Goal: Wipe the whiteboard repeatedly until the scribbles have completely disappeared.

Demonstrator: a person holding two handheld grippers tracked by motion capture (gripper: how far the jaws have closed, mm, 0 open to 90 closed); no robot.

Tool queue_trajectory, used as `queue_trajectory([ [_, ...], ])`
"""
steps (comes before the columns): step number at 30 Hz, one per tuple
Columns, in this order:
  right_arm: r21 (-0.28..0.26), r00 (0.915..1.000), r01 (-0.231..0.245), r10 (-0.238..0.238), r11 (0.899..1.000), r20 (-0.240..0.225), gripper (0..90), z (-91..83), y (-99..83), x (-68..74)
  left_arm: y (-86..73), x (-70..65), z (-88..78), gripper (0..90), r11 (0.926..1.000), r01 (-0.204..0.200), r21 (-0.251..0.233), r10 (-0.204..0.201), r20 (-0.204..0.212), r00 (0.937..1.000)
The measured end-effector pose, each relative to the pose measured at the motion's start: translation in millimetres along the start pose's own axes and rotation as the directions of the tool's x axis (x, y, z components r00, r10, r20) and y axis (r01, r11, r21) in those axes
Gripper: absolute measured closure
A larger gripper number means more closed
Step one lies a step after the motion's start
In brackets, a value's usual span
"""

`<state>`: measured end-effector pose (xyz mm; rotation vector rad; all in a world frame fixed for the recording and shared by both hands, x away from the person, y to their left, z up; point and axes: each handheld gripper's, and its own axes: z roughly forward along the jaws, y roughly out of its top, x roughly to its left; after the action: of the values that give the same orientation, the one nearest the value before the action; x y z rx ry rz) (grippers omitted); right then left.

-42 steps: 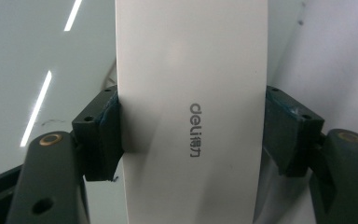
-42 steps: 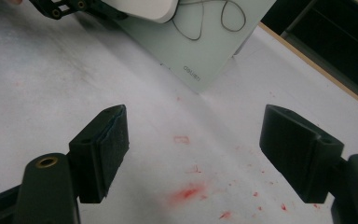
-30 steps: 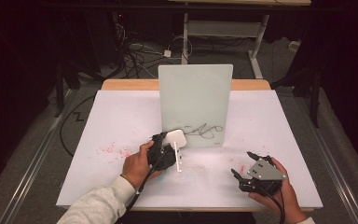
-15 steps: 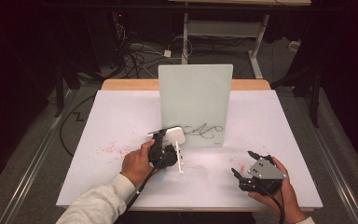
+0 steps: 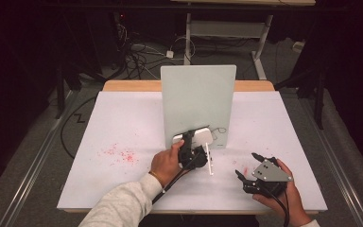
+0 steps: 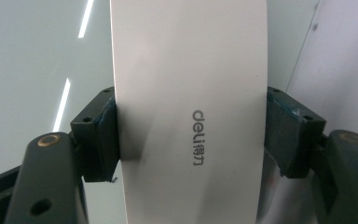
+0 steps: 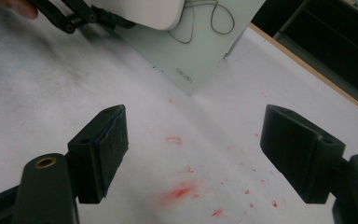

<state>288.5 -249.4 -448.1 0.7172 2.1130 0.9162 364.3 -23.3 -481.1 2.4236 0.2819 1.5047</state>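
Observation:
A pale green-white board (image 5: 198, 94) stands upright mid-table, with a thin dark scribble (image 5: 220, 130) near its lower right corner. My left gripper (image 5: 192, 142) is shut on a white "deli" eraser (image 5: 197, 137), which it holds against the board's lower face just left of the scribble. In the left gripper view both pads (image 6: 105, 135) press the eraser's (image 6: 186, 93) sides, with the board (image 6: 37, 56) right behind. My right gripper (image 5: 246, 164) rests open near the front right, nothing between its fingers. The right gripper view (image 7: 196, 144) shows the board (image 7: 200, 51), scribble (image 7: 209, 18) and eraser (image 7: 144, 11) beyond.
The table is covered by a white sheet (image 5: 283, 123) with red marker specks at the left (image 5: 118, 153) and red smears just ahead of the right gripper (image 7: 182, 191). Behind the table are cables on the floor (image 5: 142, 54) and a desk frame (image 5: 227, 28).
My left gripper has carried the eraser to the right along the bottom of the board, toward the scribble. The right gripper has stayed where it was.

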Motion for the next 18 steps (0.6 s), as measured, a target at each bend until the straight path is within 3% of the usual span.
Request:
queue_trajectory([
  [6, -0.002, 0.9999, -0.015, 0.015, 1.0, 0.004, 24.2, -0.7, -1.0, -3.0, 19.8, -6.5, 3.9, 28.5, 0.9998, -0.012, -0.015, 0.013, 0.015, 0.9998],
  [16, -0.002, 0.9999, -0.014, 0.014, 1.0, 0.001, 24.2, -0.5, -0.9, -3.1, 33.0, -12.0, 7.5, 28.4, 0.9981, -0.054, -0.032, 0.055, 0.033, 0.998],
  [18, -0.006, 0.9999, -0.012, 0.012, 1.0, 0.005, 24.2, -1.2, -0.8, -4.1, 37.5, -14.4, 9.3, 28.4, 0.9979, -0.044, -0.047, 0.046, 0.034, 0.9983],
])
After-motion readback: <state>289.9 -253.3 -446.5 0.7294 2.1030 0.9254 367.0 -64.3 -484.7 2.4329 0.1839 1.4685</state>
